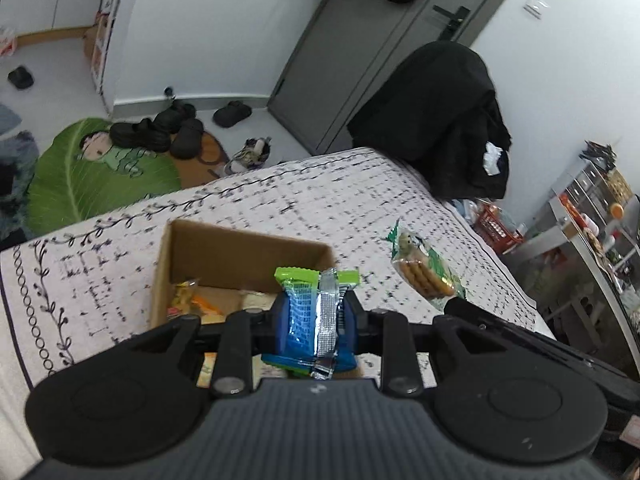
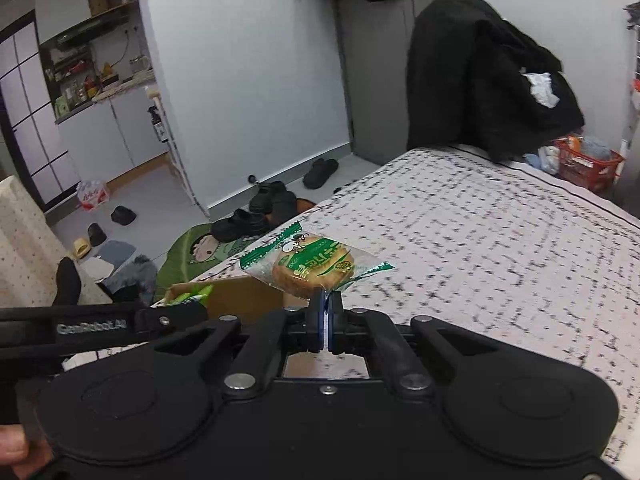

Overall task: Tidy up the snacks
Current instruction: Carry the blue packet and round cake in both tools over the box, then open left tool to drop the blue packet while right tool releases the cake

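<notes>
My left gripper (image 1: 316,306) is shut on a green, blue and silver snack packet (image 1: 308,320), held over the near right part of an open cardboard box (image 1: 240,246). The box stands on the patterned bedspread (image 1: 120,264) and holds a few snack packets (image 1: 188,300). To its right, above the bed, my right gripper (image 2: 329,300) is shut on the edge of a clear green-printed biscuit packet (image 2: 312,266), which also shows in the left wrist view (image 1: 424,272). In the right wrist view, the box (image 2: 248,298) lies to the left behind the left gripper's black body (image 2: 100,328).
The bed's far edge (image 1: 240,178) drops to a floor with a green leaf rug (image 1: 80,184) and several black shoes (image 1: 160,132). A black coat (image 1: 440,120) hangs over something at the bed's far right corner. A red basket (image 2: 584,164) and a metal shelf (image 1: 592,216) stand on the right.
</notes>
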{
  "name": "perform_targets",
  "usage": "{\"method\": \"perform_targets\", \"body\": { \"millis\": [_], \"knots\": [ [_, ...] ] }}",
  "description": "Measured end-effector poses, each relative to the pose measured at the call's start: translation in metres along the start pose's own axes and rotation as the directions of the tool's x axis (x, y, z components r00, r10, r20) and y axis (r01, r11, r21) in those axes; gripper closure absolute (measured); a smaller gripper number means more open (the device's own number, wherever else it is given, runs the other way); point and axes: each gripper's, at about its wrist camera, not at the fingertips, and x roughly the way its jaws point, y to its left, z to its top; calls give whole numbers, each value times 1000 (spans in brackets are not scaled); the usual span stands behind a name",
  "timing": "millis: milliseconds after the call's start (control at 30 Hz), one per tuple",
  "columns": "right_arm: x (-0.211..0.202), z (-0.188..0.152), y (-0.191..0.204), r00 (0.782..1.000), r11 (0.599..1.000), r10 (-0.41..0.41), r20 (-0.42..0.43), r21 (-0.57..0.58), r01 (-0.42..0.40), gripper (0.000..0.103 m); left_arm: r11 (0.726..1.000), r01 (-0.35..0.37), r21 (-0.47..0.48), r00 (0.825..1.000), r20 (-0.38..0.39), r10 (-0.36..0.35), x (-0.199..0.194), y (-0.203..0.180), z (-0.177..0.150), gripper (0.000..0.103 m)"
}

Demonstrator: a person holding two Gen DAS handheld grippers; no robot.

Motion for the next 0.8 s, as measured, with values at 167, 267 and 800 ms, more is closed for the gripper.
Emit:
{"method": "perform_targets", "body": {
  "millis": [167,267,800],
  "knots": [
    [12,-1,21,999,999,34,-23,-25,-34,102,999,-20,-49,1000,0,20,5,21,2,76],
    [19,0,31,998,998,53,-28,-22,-54,102,996,-16,-89,1000,13,17,4,31,4,71],
    [9,-6,21,994,995,92,-59,49,-90,90,991,-48,-129,999,-8,47,-3,34,13,22]
  ]
}}
